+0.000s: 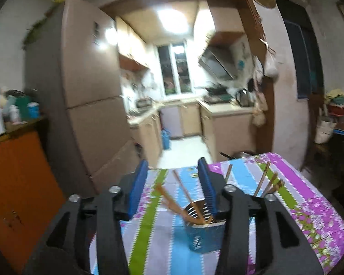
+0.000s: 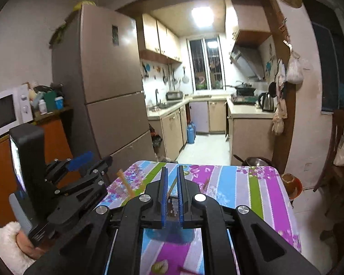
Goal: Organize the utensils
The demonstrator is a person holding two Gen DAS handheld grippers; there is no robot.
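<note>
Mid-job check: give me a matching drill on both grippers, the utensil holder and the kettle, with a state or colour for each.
Things:
1. left gripper
2. right gripper
3. utensil holder
4. kettle

States:
A. fingers close together
B. silver
C. fingers wide apart
D. blue, upright

Pairs: 1-C, 2-A, 3-D, 4-B

Left tool (image 1: 173, 171): matte black plastic linkage arms, round silver screw heads at pivots, ribbed blue finger pads (image 1: 206, 183). Right tool (image 2: 172, 178): same build. Skin and fluffy white sleeve cuff (image 2: 4, 240) visible near left.
</note>
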